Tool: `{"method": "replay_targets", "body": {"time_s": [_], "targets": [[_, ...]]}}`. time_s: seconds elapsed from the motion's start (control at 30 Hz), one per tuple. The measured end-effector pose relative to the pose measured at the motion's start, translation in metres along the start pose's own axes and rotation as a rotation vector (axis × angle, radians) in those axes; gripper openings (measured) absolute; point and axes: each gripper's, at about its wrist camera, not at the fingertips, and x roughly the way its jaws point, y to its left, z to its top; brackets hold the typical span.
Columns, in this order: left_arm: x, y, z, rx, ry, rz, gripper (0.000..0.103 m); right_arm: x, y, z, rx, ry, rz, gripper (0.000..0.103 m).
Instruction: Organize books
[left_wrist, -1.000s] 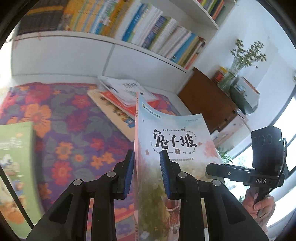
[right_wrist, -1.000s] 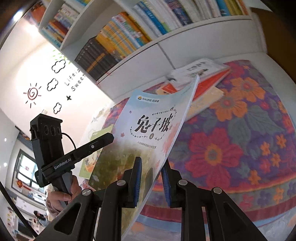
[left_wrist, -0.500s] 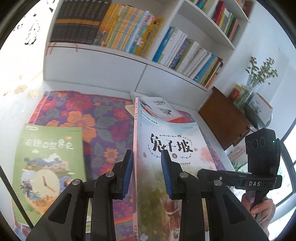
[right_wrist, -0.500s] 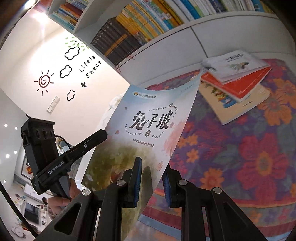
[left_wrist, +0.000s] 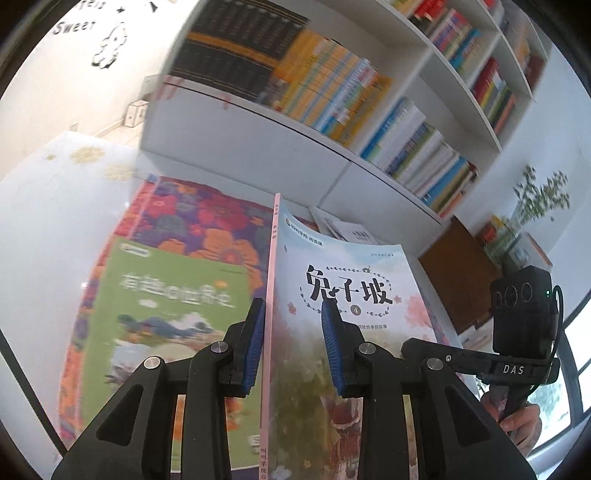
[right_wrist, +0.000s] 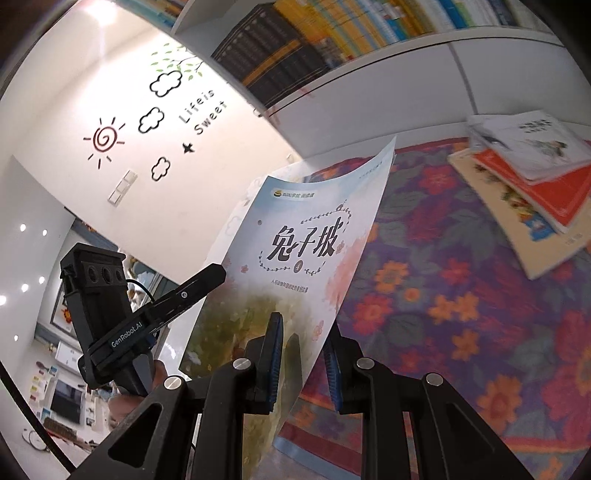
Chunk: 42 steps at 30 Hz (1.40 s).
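A thin pale-blue book (left_wrist: 343, 295) with black Chinese title and a pink spine is held in the air between both grippers. My left gripper (left_wrist: 293, 343) straddles its spine edge; the jaws stand apart with a gap on the right pad. My right gripper (right_wrist: 303, 365) straddles the book's open edge (right_wrist: 295, 266), jaws close around it. A green book (left_wrist: 166, 317) lies flat on the floral cloth (left_wrist: 207, 218) below left. A stack of books (right_wrist: 524, 173) lies at the far right of the cloth.
A white bookcase (left_wrist: 332, 92) full of upright books runs behind the cloth. A wooden cabinet (left_wrist: 461, 273) with a plant vase (left_wrist: 532, 221) stands to the right. A white wall with decals (right_wrist: 147, 122) is on the left.
Both grippers carried the blue book leftward, away from the book stack. The green book is now directly beside the held book. The views tilted up toward the bookcase.
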Motion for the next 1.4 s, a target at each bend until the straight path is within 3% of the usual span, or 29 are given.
{"method": "replay_targets", "body": {"time_s": [0.6, 1.17, 1.4], "targets": [[-0.008, 0.101, -0.012, -0.119, -0.003, 0.043, 0.030, 0.109, 0.017, 0.011, 0.004, 0.132, 0.055, 0.022], [0.003, 0.134, -0.019, -0.160, 0.033, 0.116, 0.031, 0.139, 0.015, 0.003, 0.019, 0.169, 0.020, 0.022], [0.004, 0.129, -0.020, -0.130, 0.041, 0.139, 0.031, 0.136, 0.013, 0.000, 0.033, 0.163, 0.006, 0.022]]}}
